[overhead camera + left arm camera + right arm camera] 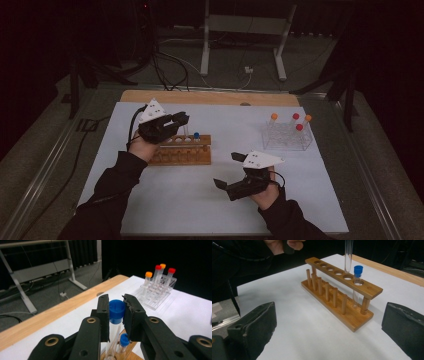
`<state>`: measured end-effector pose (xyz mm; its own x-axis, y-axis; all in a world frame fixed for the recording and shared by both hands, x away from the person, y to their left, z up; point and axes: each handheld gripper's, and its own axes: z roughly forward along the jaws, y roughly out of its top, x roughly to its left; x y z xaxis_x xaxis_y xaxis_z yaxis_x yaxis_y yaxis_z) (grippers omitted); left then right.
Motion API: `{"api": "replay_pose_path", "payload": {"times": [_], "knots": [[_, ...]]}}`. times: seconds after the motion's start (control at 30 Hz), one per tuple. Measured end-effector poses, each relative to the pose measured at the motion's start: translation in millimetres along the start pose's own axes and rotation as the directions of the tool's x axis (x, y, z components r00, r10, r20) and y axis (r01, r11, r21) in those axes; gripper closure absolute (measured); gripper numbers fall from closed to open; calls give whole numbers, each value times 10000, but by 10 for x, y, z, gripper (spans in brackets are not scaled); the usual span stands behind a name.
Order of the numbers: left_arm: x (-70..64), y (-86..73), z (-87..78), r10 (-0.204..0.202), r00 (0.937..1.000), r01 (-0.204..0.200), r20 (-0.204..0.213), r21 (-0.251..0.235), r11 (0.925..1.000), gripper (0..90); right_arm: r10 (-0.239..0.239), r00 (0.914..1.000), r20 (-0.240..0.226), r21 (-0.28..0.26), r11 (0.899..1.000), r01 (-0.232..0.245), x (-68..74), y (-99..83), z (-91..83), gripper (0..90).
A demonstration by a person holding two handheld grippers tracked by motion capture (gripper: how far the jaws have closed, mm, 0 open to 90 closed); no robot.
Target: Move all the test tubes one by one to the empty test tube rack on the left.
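My left gripper (pixel 116 302) is shut on the blue cap of a clear test tube (pixel 116 313). In the right gripper view the held tube (pixel 348 255) hangs upright, its rounded end just above a hole in the wooden rack (pixel 342 290). A second blue-capped tube (pixel 357 277) stands in the neighbouring hole, close to the rack's end. In the high view the left gripper (pixel 181 120) hovers over the wooden rack (pixel 181 152). My right gripper (pixel 226 170) is wide open and holds nothing, low over the white mat in front of the rack; its jaws frame the right gripper (pixel 329 335) view.
A clear plastic rack (pixel 286 137) holding several tubes with orange and red caps stands at the mat's far right. The wooden table edge (pixel 210 97) runs along the back. Beyond it are cables and a metal stand (pixel 245 30) on the floor.
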<state>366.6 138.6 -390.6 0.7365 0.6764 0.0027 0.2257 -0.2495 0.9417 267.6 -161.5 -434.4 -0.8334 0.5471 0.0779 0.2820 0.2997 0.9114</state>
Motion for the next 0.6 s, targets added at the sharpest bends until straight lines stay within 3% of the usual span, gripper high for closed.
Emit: {"api": "replay_pose_path", "payload": {"times": [0.37, 0.6], "knots": [[0, -292, 194, -333, 9994, 329, 54, 705, 9970, 772, 2, 10000, 10, 29, 10000, -2, -13, -4, -17, 0], [-30, -439, 249, -308, 9995, 311, -45, 1048, 9940, 771, -2, 10000, -17, 11, 10000, 2, -9, -2, -20, 0]]}}
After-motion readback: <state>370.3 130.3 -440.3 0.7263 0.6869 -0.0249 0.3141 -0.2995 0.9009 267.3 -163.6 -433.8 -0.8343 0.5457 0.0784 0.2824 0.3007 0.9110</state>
